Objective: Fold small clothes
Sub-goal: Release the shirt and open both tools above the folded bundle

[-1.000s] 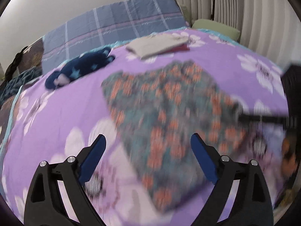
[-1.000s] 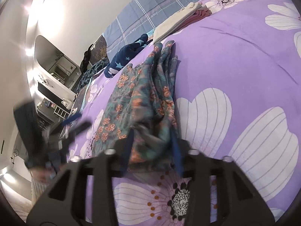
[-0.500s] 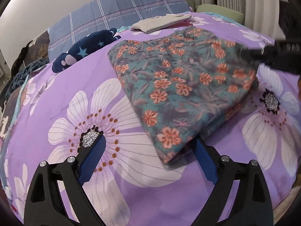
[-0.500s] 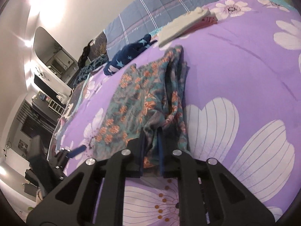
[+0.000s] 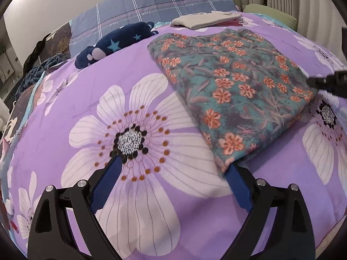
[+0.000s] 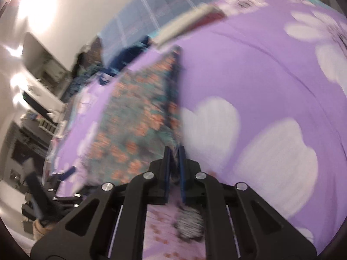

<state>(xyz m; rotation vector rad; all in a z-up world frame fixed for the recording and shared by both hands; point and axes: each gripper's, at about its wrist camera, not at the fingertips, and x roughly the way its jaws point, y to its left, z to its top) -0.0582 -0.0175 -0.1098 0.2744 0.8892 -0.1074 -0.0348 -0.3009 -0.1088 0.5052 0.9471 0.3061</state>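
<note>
Clearly soft and light, the floral garment (image 5: 234, 82), spread part-folded on the purple bedspread (image 5: 91, 99), is pinched at one edge by the right gripper (image 6: 173, 158), while its near corner is touched by the wide-open left gripper (image 5: 173, 179), and is best grasped there.

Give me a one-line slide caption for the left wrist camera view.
Open left claw at the near corner of a folded teal garment with orange flowers, lying on a purple floral bedspread.

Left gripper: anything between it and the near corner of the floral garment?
Nothing visible. The left gripper is open, its right finger at the floral garment corner; only purple bedspread lies between the jaws.
</note>
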